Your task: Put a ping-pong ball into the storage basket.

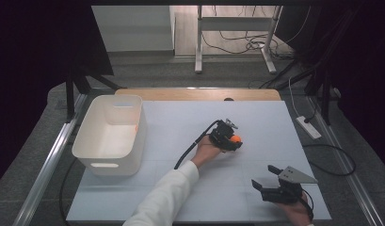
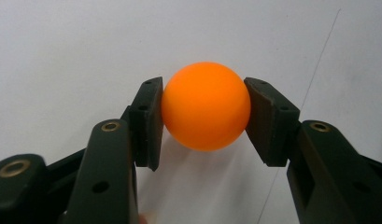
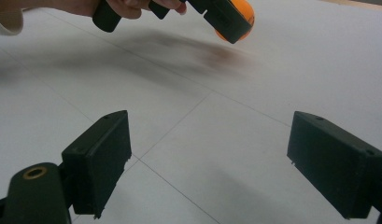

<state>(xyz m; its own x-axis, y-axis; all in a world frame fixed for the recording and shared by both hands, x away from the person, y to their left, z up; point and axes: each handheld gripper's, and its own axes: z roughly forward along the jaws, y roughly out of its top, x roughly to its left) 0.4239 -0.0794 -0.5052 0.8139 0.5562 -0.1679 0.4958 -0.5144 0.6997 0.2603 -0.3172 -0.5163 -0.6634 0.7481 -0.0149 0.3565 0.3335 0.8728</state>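
Between left claw pads: unmarked orange ball

The ball is plain bright orange, held between the black pads of the left gripper. The right gripper at five o'clock is black with a grey plate. The bin at nine o'clock is white, the table pale grey-white with faint lines, the sleeve white.

White table, white bin standing at left
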